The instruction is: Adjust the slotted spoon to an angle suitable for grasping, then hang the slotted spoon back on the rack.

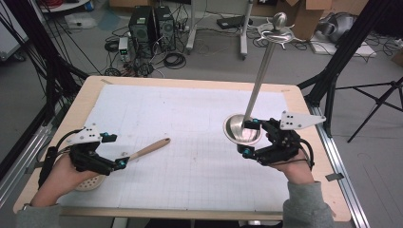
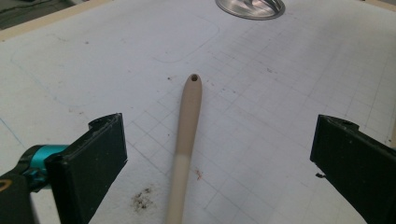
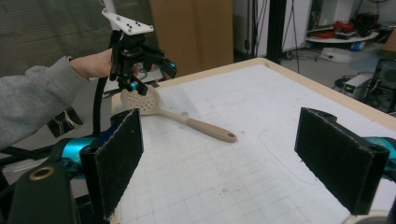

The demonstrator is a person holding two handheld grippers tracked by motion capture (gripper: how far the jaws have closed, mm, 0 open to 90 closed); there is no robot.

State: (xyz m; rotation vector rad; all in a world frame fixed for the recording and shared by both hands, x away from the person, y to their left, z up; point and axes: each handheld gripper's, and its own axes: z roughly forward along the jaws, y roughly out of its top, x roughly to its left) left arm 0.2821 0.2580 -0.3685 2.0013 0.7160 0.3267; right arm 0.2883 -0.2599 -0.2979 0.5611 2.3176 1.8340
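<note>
Beige plastic handle sitting dead centre between my left gripper's (image 2: 219,154) jaws, and nothing is pinching it. The jaws stand about as wide as they go, with clear gaps on both sides, so the slotted spoon (image 1: 142,152) is just lying flat on the desk (image 1: 190,118) on its own. From the high view my left gripper (image 1: 116,151) is down around 8 o'clock on the desk, with the spoon's handle running off toward 2 o'clock from it. The perforated head (image 3: 140,100) sits right under that gripper, at the near left corner.

My right gripper (image 1: 249,137) is over at 3 o'clock, also wide open with nothing between the pads. It's parked right up against the round steel base (image 1: 235,127) of the tall metal stand (image 1: 263,66). The pole leans up and away toward 12 o'clock, ending in a knob. I can't quite tell if a jaw is actually touching the base rim or just hovering beside it.

As for progress, my guess is the spoon has been set down and let go, so that bit looks done. What's left probably involves the stand, maybe hanging the spoon on it, but nothing's hanging up there yet.
</note>
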